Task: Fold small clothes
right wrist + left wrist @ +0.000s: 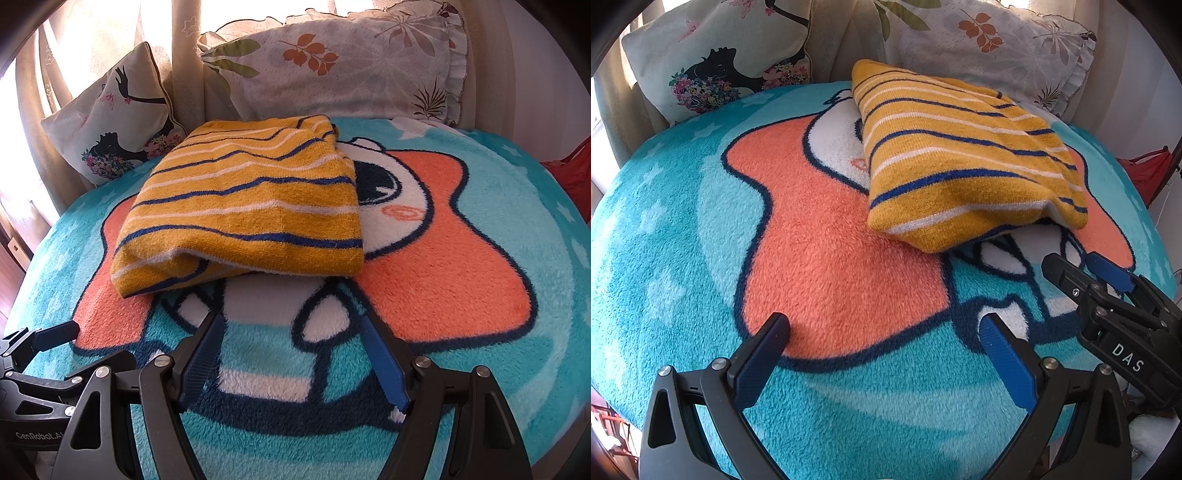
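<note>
A yellow knitted garment (pixel 960 158) with blue and white stripes lies folded into a thick pad on the fleece blanket (pixel 683 221), toward its far side. In the left wrist view my left gripper (pixel 882 325) stands open over the orange patch, short of the garment, with nothing between its fingers. My right gripper (pixel 1071 260) shows at the right, just below the garment's near corner. In the right wrist view the garment (pixel 251 206) lies ahead of my right gripper (pixel 291 321), which is open and empty above the blanket (pixel 498 387). The left gripper (pixel 96 343) sits at the lower left.
A leaf-print pillow (pixel 351 66) and a cushion with a black silhouette (pixel 118 122) lean behind the garment against pale curtains. Something red (pixel 572 170) lies off the blanket's right edge. The blanket carries a large orange, white and teal cartoon figure.
</note>
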Available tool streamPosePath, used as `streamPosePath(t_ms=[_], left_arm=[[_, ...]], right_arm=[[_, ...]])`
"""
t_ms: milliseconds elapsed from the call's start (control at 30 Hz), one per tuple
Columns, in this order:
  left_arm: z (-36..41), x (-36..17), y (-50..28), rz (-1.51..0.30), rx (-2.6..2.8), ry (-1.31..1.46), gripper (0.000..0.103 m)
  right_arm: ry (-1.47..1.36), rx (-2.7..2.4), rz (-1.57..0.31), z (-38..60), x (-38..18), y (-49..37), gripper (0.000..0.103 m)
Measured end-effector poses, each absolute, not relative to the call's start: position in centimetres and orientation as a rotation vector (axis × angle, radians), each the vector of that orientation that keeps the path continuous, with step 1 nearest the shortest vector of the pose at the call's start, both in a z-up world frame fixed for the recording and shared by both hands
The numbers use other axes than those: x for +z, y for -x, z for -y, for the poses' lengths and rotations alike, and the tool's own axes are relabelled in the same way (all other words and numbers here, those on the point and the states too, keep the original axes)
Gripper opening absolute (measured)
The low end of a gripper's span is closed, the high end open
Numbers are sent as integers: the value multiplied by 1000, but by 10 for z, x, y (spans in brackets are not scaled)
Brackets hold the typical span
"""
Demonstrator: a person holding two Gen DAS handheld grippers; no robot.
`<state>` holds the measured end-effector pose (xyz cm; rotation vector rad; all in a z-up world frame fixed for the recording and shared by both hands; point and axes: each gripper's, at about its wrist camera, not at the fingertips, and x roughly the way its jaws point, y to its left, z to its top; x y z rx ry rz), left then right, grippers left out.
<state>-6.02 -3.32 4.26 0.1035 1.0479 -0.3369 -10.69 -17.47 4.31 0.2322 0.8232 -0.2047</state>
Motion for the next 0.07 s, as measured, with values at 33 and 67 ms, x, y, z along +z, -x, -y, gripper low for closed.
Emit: streamPosePath(t_ms=[33, 67], left_arm=[[32, 44, 60, -1045, -333, -100, 102], [29, 44, 58, -1045, -328, -95, 102]], right_arm=[[-230, -204, -823, 175, 44, 106, 81], [-228, -203, -823, 175, 44, 106, 81]])
